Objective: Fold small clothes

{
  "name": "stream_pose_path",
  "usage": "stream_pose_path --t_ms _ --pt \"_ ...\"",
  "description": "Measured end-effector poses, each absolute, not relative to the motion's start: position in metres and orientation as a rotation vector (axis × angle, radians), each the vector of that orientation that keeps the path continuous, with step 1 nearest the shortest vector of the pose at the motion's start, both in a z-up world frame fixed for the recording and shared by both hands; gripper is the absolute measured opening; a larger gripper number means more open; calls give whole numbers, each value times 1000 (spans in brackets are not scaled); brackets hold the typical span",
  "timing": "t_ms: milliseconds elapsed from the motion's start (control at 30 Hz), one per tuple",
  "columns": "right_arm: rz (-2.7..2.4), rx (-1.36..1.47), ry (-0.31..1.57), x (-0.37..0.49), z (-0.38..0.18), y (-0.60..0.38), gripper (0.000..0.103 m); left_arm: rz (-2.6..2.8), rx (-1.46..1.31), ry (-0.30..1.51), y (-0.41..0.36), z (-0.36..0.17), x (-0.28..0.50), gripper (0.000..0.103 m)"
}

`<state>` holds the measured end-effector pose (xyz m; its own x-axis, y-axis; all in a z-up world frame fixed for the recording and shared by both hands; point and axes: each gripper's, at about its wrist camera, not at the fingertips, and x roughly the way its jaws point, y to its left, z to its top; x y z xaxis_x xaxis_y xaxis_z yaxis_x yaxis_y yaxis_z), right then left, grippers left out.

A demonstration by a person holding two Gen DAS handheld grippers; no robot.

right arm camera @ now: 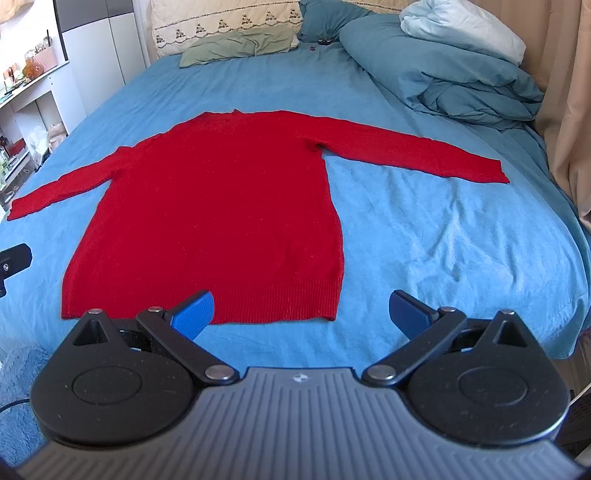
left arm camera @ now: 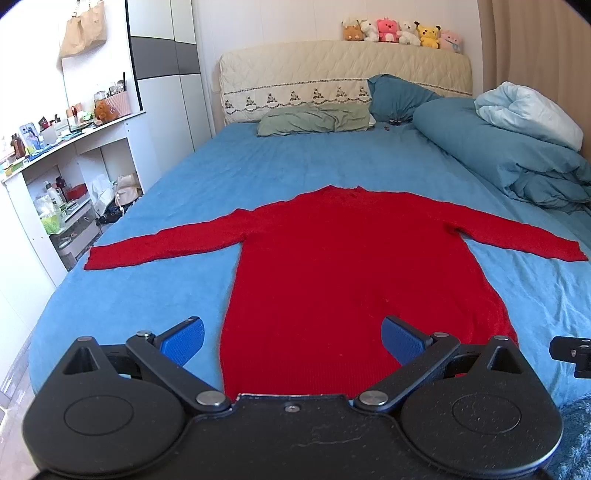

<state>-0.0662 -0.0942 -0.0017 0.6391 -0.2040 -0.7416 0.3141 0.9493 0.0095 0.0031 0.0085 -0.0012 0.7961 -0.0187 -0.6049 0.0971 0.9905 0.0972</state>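
Blue ribbed pads faced each other across a wide gap on the left gripper (left arm camera: 293, 339), whose fingers (left arm camera: 183, 340) stood spread apart and held nothing. Between them, in the left wrist view, lay the lower body of the red sweater (left arm camera: 332, 273); its left side edge ran just inside the left pad, and the right pad stood over the red knit. Whether the pads touched the cloth could not be told.

The right gripper (right arm camera: 302, 314) was likewise spread wide and empty. Its left finger (right arm camera: 194, 314) stood over the sweater's ribbed hem (right arm camera: 273, 304), near the hem's middle, while its right finger (right arm camera: 408, 314) stood over bare sheet, beyond the garment's right bottom corner. The hem ran across just ahead of the pads.

The sweater lay flat on the blue bed (right arm camera: 424, 240), collar toward the headboard (left arm camera: 332, 77) and hem toward the grippers. Both sleeves were stretched straight out to the sides, the left sleeve (left arm camera: 162, 247) reaching close to the bed's left edge, the right sleeve (right arm camera: 417, 155) pointing toward the heaped teal duvet (right arm camera: 443, 74).

Farther off, a green pillow (left arm camera: 314, 120) rested against the headboard, and a row of plush toys (left arm camera: 400, 31) sat along its top. White shelves (left arm camera: 70, 173) crowded with bottles and jars stood to the left of the bed.
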Motion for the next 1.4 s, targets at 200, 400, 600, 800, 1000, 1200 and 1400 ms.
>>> stream_pose_path --t_ms 200,400,600,800,1000,1200,1400 --pt "-296 144 828 -66 -1 -95 103 -61 123 640 10 -2 2 103" --pt "-297 145 828 -66 -1 -94 103 -60 119 637 9 -2 0 103" --pt "-296 145 827 -66 -1 -95 103 -59 116 636 9 -1 -1 103" --pt "-297 146 826 -66 -1 -94 103 -59 115 633 9 0 -2 103" --pt "-295 146 826 -66 0 -94 103 -60 114 633 9 1 -3 103" --pt "-296 146 825 -66 2 -93 103 -61 115 633 9 1 -3 103" --pt "-296 146 824 -66 1 -93 103 -60 114 634 9 1 -2 103"
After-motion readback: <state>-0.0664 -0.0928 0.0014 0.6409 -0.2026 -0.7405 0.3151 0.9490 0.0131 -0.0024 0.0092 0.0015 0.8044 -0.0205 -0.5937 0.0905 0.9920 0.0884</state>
